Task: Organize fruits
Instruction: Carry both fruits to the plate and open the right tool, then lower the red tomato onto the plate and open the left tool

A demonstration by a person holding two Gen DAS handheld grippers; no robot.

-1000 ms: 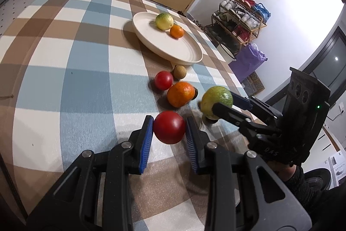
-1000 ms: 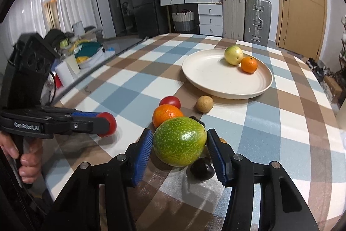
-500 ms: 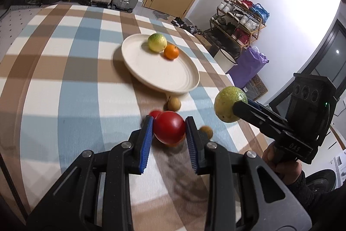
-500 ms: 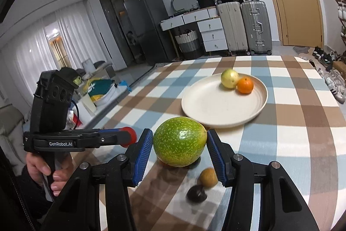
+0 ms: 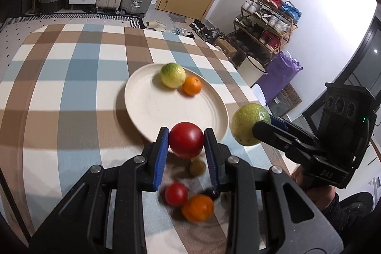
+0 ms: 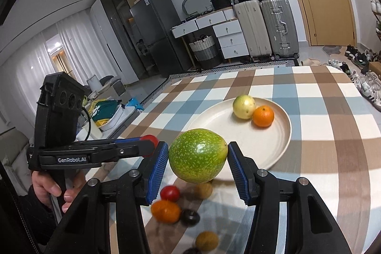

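My left gripper (image 5: 186, 143) is shut on a red tomato (image 5: 186, 139), held in the air at the near rim of the cream plate (image 5: 152, 108). My right gripper (image 6: 197, 158) is shut on a green speckled fruit (image 6: 197, 155), also lifted, just short of the plate (image 6: 262, 144). From the left wrist view that green fruit (image 5: 248, 124) hangs to the right of the plate. On the plate lie a yellow-green fruit (image 5: 172, 75) and a small orange (image 5: 191, 85). Below the grippers a small tomato (image 5: 176, 194), an orange (image 5: 197, 207) and a brown fruit (image 5: 197, 167) rest on the checked cloth.
The checked tablecloth (image 5: 71, 87) covers the whole table. Two dark small fruits (image 6: 189, 216) and another brown one (image 6: 206, 239) lie near the right gripper. Beyond the table's far edge stand suitcases (image 6: 266, 25), drawers, a shoe rack (image 5: 266, 23) and a door. A hand (image 6: 51, 189) holds the left gripper.
Both grippers have risen from the cloth and moved toward the plate, each carrying its fruit. The loose fruits that lay ahead of them now sit beneath the fingers.
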